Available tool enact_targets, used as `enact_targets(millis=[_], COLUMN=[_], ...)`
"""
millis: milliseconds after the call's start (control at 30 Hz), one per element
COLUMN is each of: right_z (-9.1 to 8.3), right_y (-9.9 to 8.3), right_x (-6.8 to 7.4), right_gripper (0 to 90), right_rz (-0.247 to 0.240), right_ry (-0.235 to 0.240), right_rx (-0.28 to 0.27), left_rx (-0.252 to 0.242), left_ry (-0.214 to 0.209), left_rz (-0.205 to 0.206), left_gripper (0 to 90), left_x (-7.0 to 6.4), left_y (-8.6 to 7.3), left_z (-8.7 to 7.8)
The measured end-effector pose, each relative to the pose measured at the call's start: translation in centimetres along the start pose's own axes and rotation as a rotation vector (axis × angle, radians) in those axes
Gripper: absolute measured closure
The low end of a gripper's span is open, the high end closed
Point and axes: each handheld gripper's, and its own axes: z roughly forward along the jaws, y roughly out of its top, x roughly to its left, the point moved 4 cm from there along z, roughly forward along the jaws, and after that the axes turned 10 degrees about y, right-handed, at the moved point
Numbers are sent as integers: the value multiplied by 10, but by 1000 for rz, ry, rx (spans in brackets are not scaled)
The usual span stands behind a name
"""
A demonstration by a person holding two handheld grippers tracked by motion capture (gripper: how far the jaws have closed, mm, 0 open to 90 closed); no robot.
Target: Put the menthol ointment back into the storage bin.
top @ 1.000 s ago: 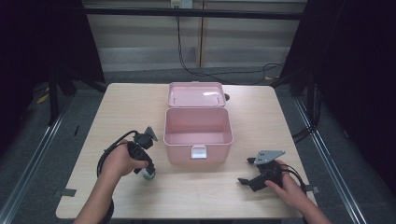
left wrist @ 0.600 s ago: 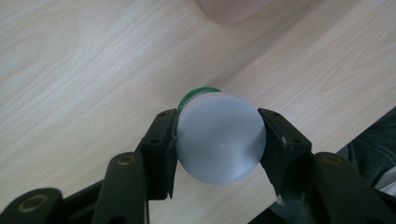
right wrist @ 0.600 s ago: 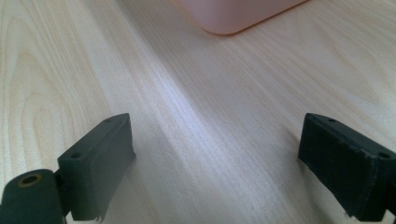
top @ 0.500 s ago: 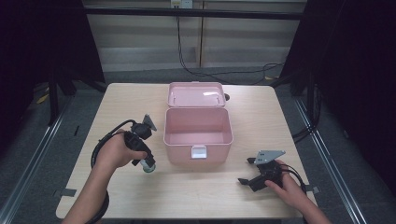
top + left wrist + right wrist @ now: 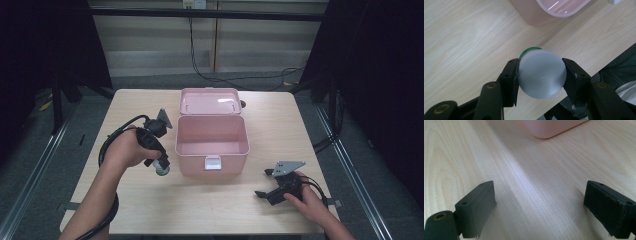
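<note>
L gripper (image 5: 541,76) w/ jar (image 5: 541,73) beside open pink box (image 5: 212,150).

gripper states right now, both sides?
Left gripper: closed on a small grey-capped bottle, beside the pink box.
Right gripper: open, holding nothing, low over the table.

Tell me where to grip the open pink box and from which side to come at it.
Probably grip the front wall of the pink box at its rim, beside the white latch, coming from above. The lid lies back, so the thin upright wall is exposed; the open right tool is free.
</note>
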Motion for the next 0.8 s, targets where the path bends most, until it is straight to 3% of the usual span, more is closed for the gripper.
enact_targets(millis=[467,800], right_z=[0,0], right_y=[0,0], right_x=[0,0], right_gripper=[95,95], right_rz=[0,-1], right_ry=[1,1], right_rx=[2,2], left_rx=[5,-16], left_ry=[9,15], left_rz=[3,-7], left_gripper=[503,503], left_x=[0,0], left_y=[15,32], left_z=[-19,-39])
